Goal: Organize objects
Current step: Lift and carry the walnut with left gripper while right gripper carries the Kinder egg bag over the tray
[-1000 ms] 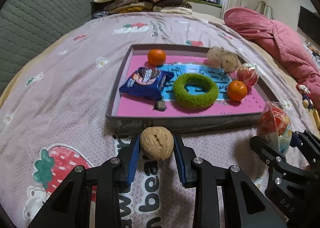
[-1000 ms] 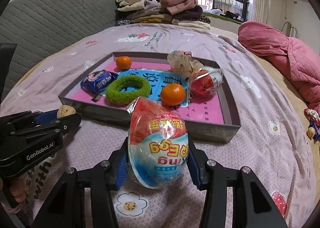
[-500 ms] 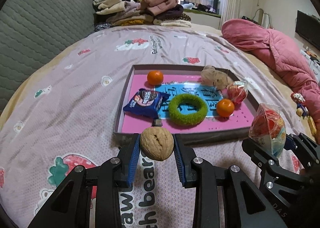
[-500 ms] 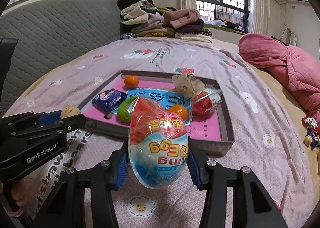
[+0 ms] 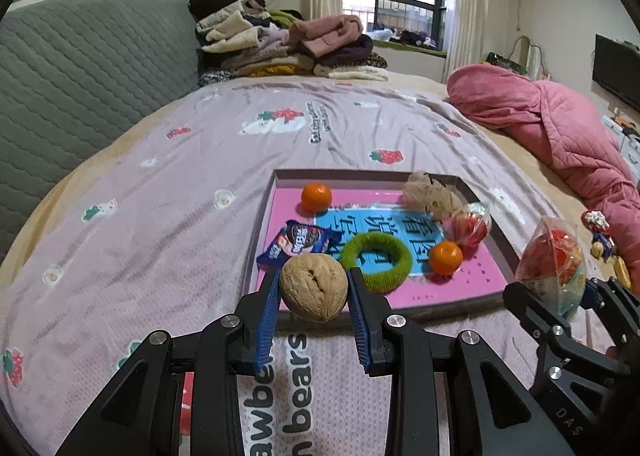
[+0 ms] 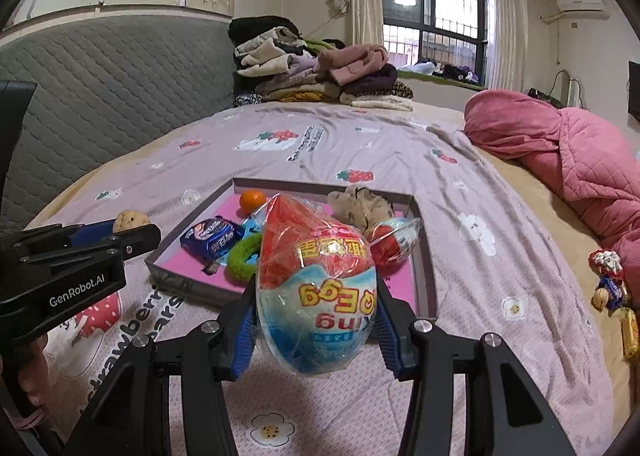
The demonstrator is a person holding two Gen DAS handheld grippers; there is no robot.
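My left gripper [image 5: 314, 284] is shut on a brown walnut [image 5: 314, 287], held in the air above the bedspread in front of the tray. My right gripper [image 6: 316, 296] is shut on a wrapped red-and-blue toy egg [image 6: 316, 288], also lifted. Each gripper shows at the edge of the other's view: the egg [image 5: 554, 270] at the right, the walnut [image 6: 129, 219] at the left. Beyond them lies a shallow grey tray [image 5: 508, 256] with a pink floor. It holds two oranges [image 5: 316, 197], a blue snack pack [image 5: 298, 242], a green ring [image 5: 376, 262], a second wrapped egg [image 5: 468, 222] and a beige plush [image 5: 430, 196].
The tray rests on a pink bedspread [image 5: 168, 192] printed with strawberries. A grey padded headboard [image 5: 80, 80] runs along the left. Folded clothes [image 5: 288, 48] are piled at the far end. A pink quilt [image 5: 560, 128] and small toys [image 6: 610, 284] lie at the right.
Both grippers have risen with the walnut and the egg in them, so the tray looks smaller and farther off. Their grips are unchanged.
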